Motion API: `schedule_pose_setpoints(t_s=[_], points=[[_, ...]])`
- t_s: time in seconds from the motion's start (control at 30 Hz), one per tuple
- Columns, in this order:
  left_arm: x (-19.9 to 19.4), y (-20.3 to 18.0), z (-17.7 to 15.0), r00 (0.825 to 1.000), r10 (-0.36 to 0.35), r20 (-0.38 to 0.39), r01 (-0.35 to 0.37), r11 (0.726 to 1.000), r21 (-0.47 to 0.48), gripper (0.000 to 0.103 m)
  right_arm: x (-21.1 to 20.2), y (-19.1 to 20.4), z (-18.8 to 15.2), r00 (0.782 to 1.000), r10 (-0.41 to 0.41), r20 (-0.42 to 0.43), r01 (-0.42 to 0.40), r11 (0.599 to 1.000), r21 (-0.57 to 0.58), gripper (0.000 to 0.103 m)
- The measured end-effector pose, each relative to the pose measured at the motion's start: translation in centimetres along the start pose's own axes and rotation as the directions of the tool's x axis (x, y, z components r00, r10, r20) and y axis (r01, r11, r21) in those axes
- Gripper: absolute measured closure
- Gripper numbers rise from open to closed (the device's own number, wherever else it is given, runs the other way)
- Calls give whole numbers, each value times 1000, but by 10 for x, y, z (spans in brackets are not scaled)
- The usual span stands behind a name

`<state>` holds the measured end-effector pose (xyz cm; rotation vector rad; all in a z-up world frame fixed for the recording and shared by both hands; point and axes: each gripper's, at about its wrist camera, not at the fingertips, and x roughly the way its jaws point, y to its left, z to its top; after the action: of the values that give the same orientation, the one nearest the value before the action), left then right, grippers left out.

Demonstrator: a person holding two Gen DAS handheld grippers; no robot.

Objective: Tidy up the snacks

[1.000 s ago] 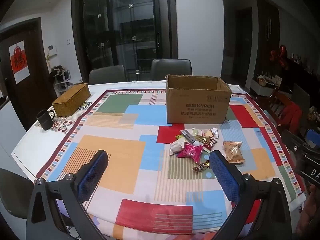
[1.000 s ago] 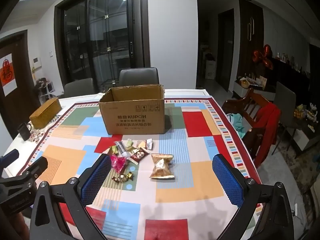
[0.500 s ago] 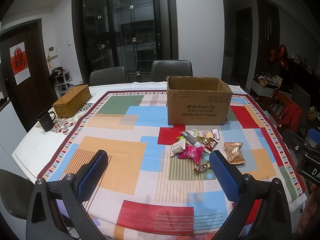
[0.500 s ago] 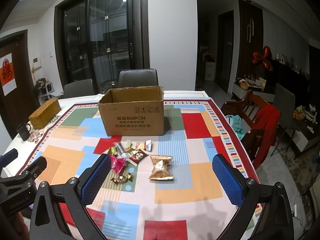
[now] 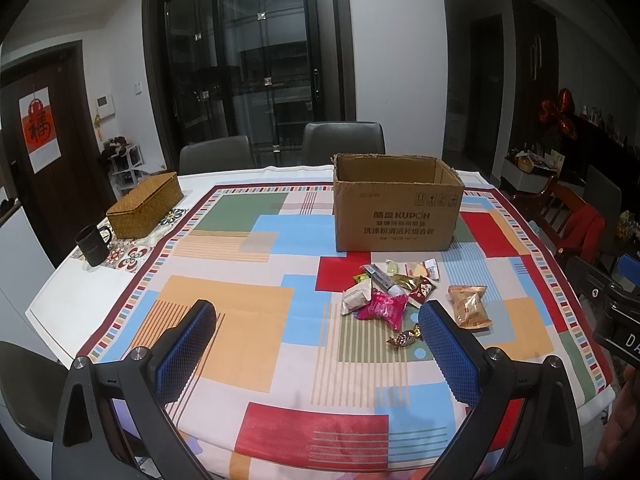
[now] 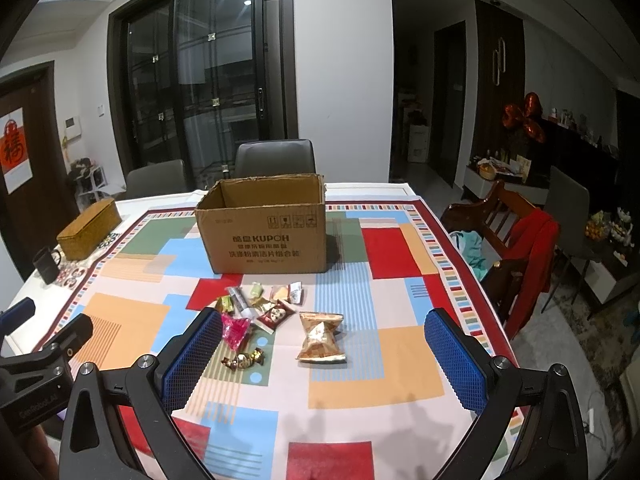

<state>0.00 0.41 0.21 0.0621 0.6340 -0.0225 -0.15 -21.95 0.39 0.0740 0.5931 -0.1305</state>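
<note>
An open cardboard box (image 5: 396,208) (image 6: 266,226) stands on the patterned tablecloth. In front of it lies a cluster of several small snack packets: a pink packet (image 5: 382,307) (image 6: 235,330), a golden-brown bag (image 5: 469,306) (image 6: 321,337), a twisted gold candy (image 5: 404,338) (image 6: 244,359) and smaller wrapped sweets (image 5: 400,276) (image 6: 264,300). My left gripper (image 5: 316,316) is open above the table's near side, left of the snacks. My right gripper (image 6: 324,326) is open too, with the golden-brown bag seen between its fingers, well below them.
A woven basket (image 5: 144,210) (image 6: 89,229) and a black mug (image 5: 93,245) (image 6: 46,265) sit at the table's far left. Grey chairs (image 5: 342,144) stand behind the table. A wooden chair with a red garment (image 6: 520,240) is at the right.
Both cameras have risen and pulled back slightly, so the box and snacks sit a little lower and farther in each view. Nothing on the table has moved.
</note>
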Motion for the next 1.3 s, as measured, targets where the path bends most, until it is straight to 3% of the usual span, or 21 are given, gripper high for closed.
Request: schedule_pose_setpoints(t_s=[1.3], points=[[2,-3,-1,1000,-1,5,0,1000,16,0,4,-1,1,1000,0,0,0,1000,2,1]])
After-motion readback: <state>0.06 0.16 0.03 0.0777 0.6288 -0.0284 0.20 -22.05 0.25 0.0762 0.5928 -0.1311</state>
